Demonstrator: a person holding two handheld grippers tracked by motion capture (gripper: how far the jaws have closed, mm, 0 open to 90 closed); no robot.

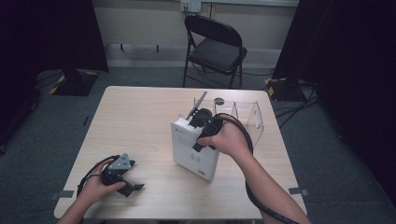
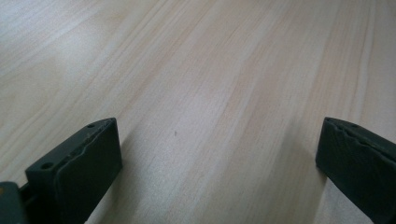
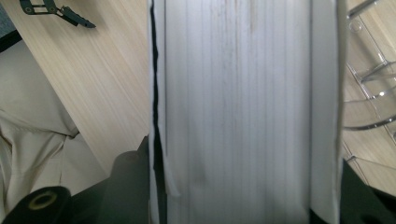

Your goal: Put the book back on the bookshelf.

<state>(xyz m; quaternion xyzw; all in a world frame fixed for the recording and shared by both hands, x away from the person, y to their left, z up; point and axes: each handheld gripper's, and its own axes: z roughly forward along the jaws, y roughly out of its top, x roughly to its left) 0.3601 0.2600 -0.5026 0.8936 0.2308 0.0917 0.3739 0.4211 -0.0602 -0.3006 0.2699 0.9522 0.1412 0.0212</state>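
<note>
High view: pale wood desk (image 1: 140, 121) on grey carpet, black folding chair (image 1: 215, 46) behind. Right gripper (image 1: 201, 122) clamps thick white book (image 1: 194, 149) at desk centre, upright, long axis tilted toward clear rack (image 1: 243, 114). Left gripper (image 1: 133, 179) rests w/ jaws wide apart.

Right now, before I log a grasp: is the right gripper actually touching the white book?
Touching. In the right gripper view the white book fills the gap between both black jaws of the right gripper; the high view shows it held upright.
</note>
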